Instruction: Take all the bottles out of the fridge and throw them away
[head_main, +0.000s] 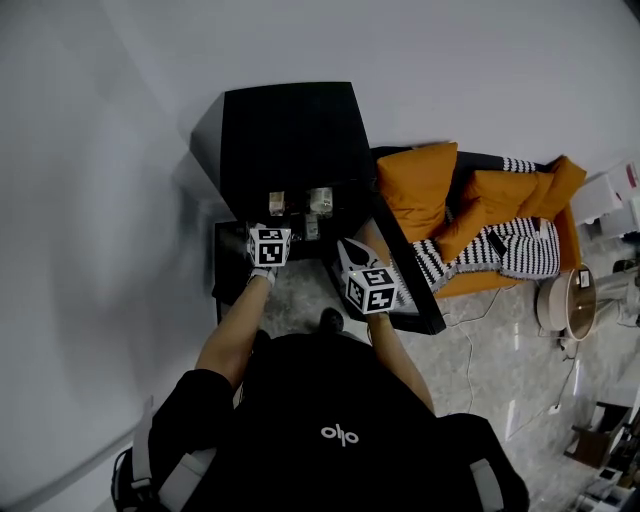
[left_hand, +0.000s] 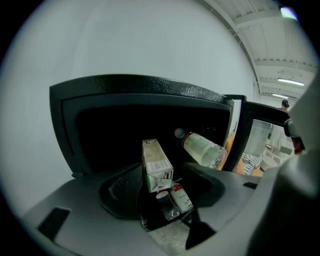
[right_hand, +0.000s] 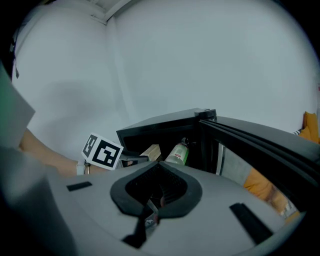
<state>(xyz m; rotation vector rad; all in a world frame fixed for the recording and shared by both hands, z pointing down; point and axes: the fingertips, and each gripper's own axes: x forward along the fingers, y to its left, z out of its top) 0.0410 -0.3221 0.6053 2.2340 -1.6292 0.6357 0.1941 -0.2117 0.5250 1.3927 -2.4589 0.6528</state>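
The left gripper (left_hand: 162, 175) has its 2 jaws spread wide. It points into the open black fridge (head_main: 290, 130). A green and white carton (left_hand: 157, 167) stands right in front of it. The carton shows in the gap between the 2 jaws, but the pads do not press on it.

Just under the carton, lower down in the gap, are 2 small bottles (left_hand: 181, 197) side by side. 1 of them has a red and white label.

Up and to the right of the left gripper is a clear bottle (left_hand: 202, 150). It leans over, with its cap pointing up and to the left. It is past the right jaw, not between the jaws. I cannot tell what it rests on.

The right gripper (right_hand: 151, 202) has its 2 jaws pressed together, with nothing between them. It is outside the fridge, to the right of the left gripper and a bit further back. It is close to the inside of the open door (head_main: 415, 290).

From the right gripper, the carton and the leaning bottle are ahead and a little up, inside the fridge. The marker cube (right_hand: 102, 152) of the left gripper is off to its left.

Past the door, further right of the right gripper, is an orange sofa (head_main: 415, 185) with a striped blanket (head_main: 520, 250) on it.
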